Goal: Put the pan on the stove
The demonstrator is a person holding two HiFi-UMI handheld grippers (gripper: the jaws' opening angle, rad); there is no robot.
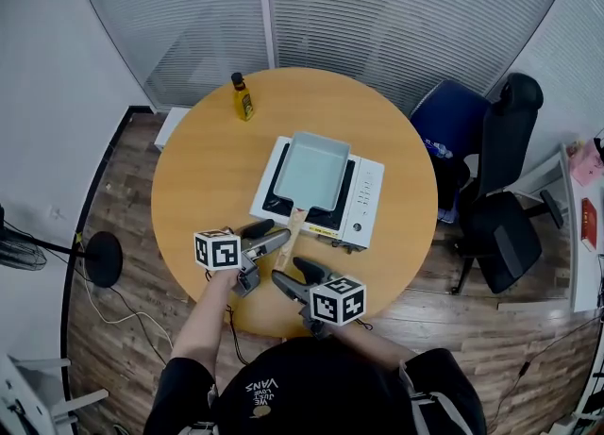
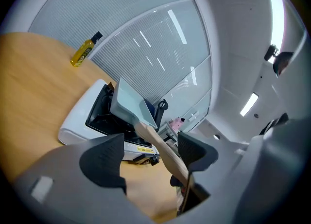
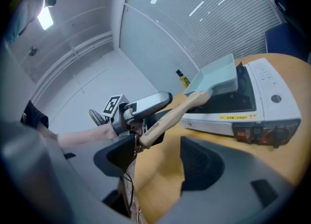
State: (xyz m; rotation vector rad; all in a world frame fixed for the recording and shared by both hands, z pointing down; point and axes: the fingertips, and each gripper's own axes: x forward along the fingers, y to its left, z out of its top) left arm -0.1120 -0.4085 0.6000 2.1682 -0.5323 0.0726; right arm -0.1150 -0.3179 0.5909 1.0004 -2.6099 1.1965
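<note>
A pale blue-grey rectangular pan sits on the white portable stove on the round wooden table. Its wooden handle points toward me. My left gripper is open, and in the left gripper view the handle runs between its jaws, close by the right finger and well apart from the left finger. My right gripper is open just behind the handle's end, with nothing gripped. The right gripper view also shows the pan on the stove.
A yellow bottle stands near the table's far left edge. A blue chair and a black office chair stand to the right of the table. A black round fan base rests on the floor at the left.
</note>
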